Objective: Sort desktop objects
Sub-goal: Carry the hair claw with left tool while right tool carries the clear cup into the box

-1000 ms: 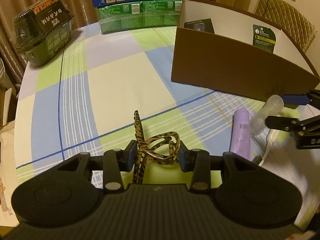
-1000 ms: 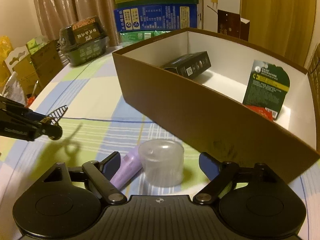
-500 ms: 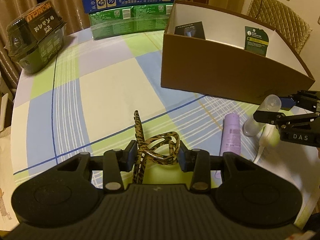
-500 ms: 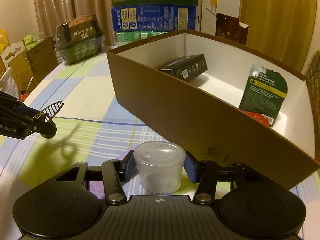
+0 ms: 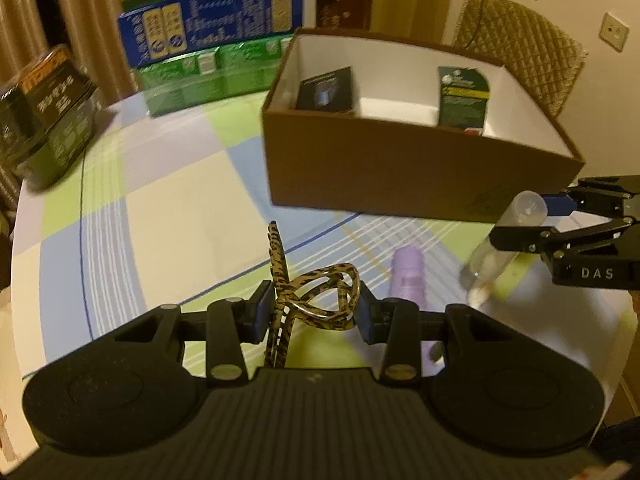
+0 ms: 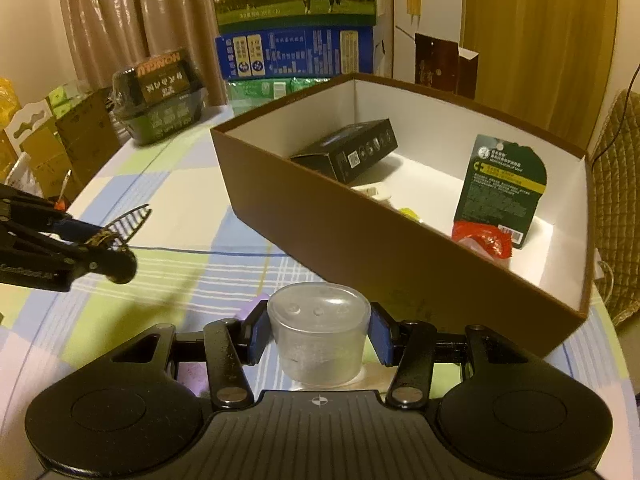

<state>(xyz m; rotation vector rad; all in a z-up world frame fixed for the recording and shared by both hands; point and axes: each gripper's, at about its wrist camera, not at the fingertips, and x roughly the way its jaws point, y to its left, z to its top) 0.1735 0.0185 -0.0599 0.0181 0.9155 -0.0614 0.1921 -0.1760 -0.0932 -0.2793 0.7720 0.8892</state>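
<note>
My left gripper (image 5: 312, 310) is shut on a leopard-print hair clip (image 5: 316, 292) and holds it above the checked tablecloth. My right gripper (image 6: 318, 330) is shut on a clear plastic bottle (image 6: 318, 332), lifted off the table. The bottle (image 5: 504, 240) also shows in the left wrist view, tilted, at the right. The brown cardboard box (image 5: 400, 164) stands beyond both grippers, open at the top. It holds a black carton (image 6: 348, 154), a green card pack (image 6: 504, 190) and a red packet (image 6: 484, 242). A purple tube (image 5: 408, 276) lies on the table between the grippers.
A dark food container (image 5: 44, 112) sits at the table's far left. Blue and green milk cartons (image 5: 208, 52) are stacked at the back edge. A quilted chair (image 5: 520, 52) stands behind the box. The round table (image 5: 132, 216) drops off near me and at the right.
My right gripper closed on the clear bottle and lifted it. Both grippers have risen, so the inside of the box shows more. The hair clip stays in my left gripper.
</note>
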